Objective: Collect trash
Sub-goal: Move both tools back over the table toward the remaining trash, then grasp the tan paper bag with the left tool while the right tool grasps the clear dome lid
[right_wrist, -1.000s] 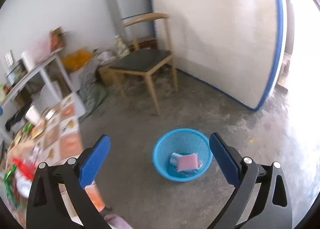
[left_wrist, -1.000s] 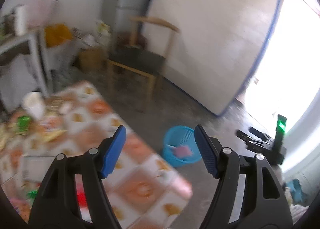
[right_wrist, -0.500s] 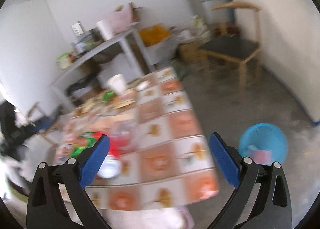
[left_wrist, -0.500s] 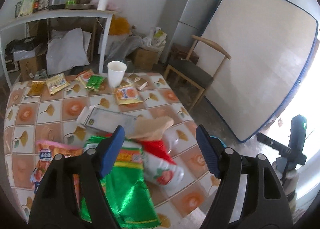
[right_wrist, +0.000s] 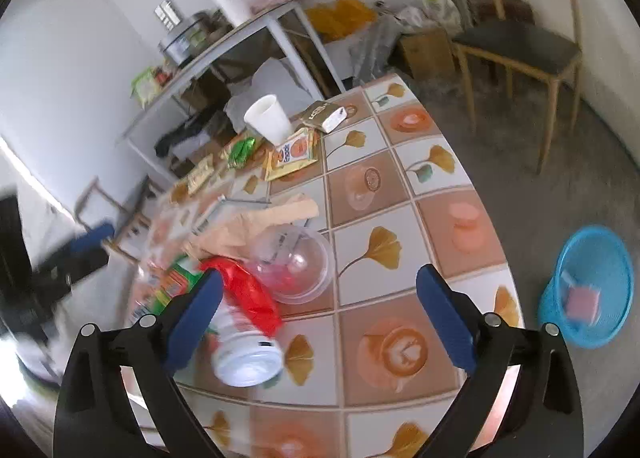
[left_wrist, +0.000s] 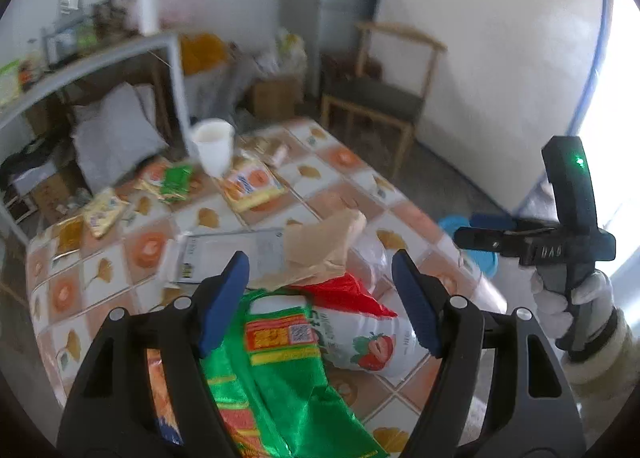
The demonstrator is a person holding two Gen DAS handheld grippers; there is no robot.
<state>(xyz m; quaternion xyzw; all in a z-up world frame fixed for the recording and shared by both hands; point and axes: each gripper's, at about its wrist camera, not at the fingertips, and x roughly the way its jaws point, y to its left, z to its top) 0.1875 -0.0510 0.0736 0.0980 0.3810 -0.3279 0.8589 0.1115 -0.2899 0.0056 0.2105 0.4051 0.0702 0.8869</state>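
Note:
Trash litters a tiled table [right_wrist: 400, 186]. My left gripper [left_wrist: 320, 270] hangs open above a pile of it: a brown paper bag [left_wrist: 324, 246], a green foil wrapper [left_wrist: 280, 378] and a red-and-white strawberry bag [left_wrist: 360, 334]. Nothing is between its pads. My right gripper [right_wrist: 318, 286] is also open and empty. It hovers over the table's near edge, with a clear plastic dome lid [right_wrist: 296, 266] and the strawberry bag [right_wrist: 244, 322] just ahead. A blue basket [right_wrist: 588, 290] stands on the floor to the right with a pink item inside.
Farther back on the table are a white paper cup [right_wrist: 268, 118], several small snack packets [right_wrist: 294, 152] and a flat grey tray [left_wrist: 228, 254]. A wooden chair [right_wrist: 520, 42] stands beyond the table and a cluttered shelf [right_wrist: 224, 42] behind it. A gloved hand [left_wrist: 580, 298] holds the right gripper.
Both cameras swung from the floor and the blue basket round to the table. The left gripper now hangs over the wrapper pile, the right over the table's edge. Both stayed open.

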